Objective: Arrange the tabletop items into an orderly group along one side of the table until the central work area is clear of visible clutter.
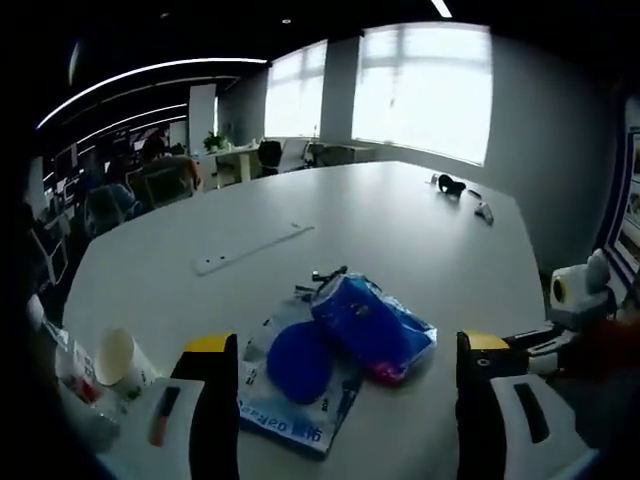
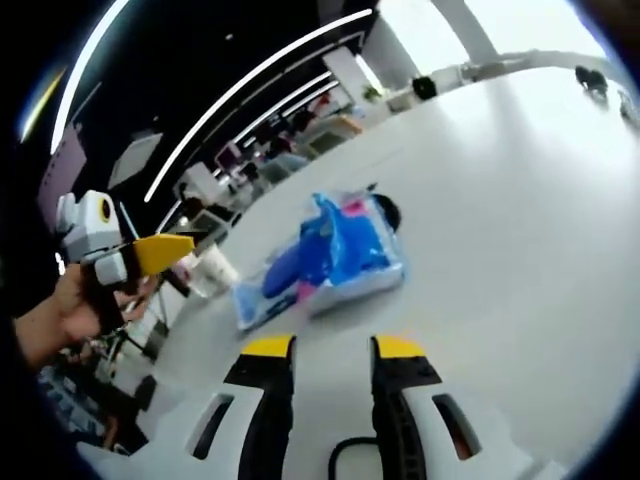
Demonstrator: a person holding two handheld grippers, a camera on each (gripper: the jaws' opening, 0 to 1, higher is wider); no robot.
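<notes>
The right gripper [image 2: 332,350] hovers over the white table [image 2: 520,220], its yellow-tipped jaws a narrow gap apart with nothing between them. Just ahead lie blue plastic packets [image 2: 325,258], overlapping each other, with a paper cup [image 2: 213,270] beyond them. At the left edge a hand [image 2: 65,310] holds the left gripper [image 2: 150,252].

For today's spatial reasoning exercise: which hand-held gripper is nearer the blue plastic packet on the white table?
Left, by a little. The left hand-held gripper has the blue plastic packet just beyond its open jaws; the right hand-held gripper sits slightly back from it.
</notes>
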